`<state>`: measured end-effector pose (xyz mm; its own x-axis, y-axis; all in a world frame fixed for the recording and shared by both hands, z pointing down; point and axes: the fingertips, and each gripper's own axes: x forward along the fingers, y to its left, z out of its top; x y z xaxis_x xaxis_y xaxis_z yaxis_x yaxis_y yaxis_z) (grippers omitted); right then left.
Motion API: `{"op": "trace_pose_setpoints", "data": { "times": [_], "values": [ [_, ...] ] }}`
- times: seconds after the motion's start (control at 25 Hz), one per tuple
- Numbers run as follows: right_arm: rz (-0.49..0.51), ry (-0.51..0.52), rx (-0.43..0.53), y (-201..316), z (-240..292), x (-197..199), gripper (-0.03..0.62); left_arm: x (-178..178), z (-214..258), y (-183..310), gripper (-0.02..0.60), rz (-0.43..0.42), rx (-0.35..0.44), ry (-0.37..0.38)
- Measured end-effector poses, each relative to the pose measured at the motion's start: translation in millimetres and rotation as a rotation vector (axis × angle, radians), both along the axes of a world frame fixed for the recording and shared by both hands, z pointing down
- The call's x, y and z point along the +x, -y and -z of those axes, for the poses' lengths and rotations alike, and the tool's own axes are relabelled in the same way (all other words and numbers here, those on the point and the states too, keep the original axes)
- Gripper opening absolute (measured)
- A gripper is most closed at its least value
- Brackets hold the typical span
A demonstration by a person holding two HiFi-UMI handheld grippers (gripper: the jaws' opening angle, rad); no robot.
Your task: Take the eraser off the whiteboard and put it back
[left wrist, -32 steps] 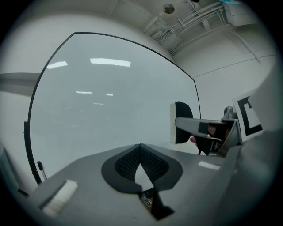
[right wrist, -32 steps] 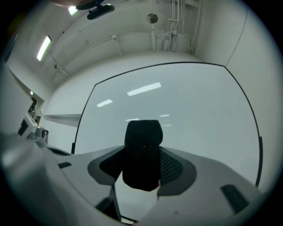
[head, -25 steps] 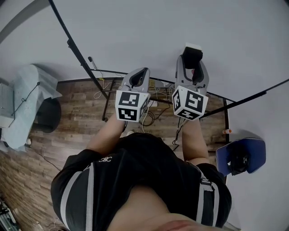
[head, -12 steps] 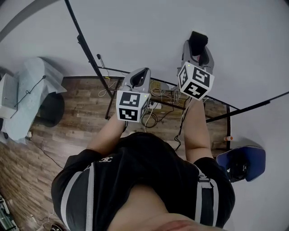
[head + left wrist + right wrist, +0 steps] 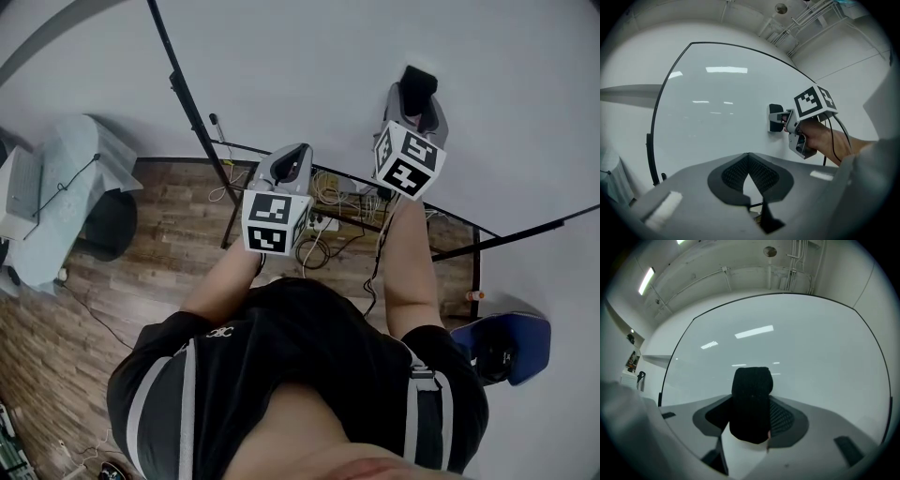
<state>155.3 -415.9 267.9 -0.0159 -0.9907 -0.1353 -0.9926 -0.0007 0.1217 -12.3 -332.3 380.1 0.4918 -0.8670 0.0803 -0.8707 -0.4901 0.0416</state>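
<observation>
A big white whiteboard [image 5: 309,75] fills the space in front of me. The eraser [image 5: 419,82], black felt on a white body, sits between the jaws of my right gripper [image 5: 417,96], which is shut on it. In the left gripper view the eraser [image 5: 775,118] is at the board's surface [image 5: 717,117], touching it or nearly so, with my right gripper [image 5: 782,117] behind it. In the right gripper view the eraser [image 5: 751,399] stands upright between the pads. My left gripper [image 5: 286,161] hangs lower and to the left, shut and empty [image 5: 748,157], short of the board.
The board's black stand legs [image 5: 197,131] and a tangle of cables [image 5: 323,220] lie on the wood floor below. A blue chair [image 5: 497,342] stands at the lower right. A grey covered object [image 5: 56,216] beside a black seat [image 5: 103,230] is at the left.
My right gripper has carried the eraser up and away from me, toward the whiteboard. The left gripper has stayed almost where it was.
</observation>
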Motion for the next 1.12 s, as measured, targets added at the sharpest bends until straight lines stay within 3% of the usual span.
{"op": "trace_pose_setpoints", "data": {
  "times": [0.36,0.48,0.84,0.92,1.12],
  "values": [
    [0.024,-0.042,0.019,-4,2,-3,0.230,5,-2,1,0.008,-0.011,-0.006,-0.005],
    [0.066,-0.061,0.050,-9,10,-12,0.278,8,-3,0,0.008,-0.016,-0.010,-0.003],
    [0.137,0.040,0.158,-54,23,-7,0.278,19,-1,-6,0.008,-0.033,-0.012,-0.039],
    [0.125,0.048,0.214,-71,24,-1,0.165,22,-2,-7,0.008,-0.038,-0.014,-0.045],
    [0.037,0.049,0.240,-104,11,19,0.017,31,-3,-10,0.008,-0.063,-0.016,-0.042]
  ]
}}
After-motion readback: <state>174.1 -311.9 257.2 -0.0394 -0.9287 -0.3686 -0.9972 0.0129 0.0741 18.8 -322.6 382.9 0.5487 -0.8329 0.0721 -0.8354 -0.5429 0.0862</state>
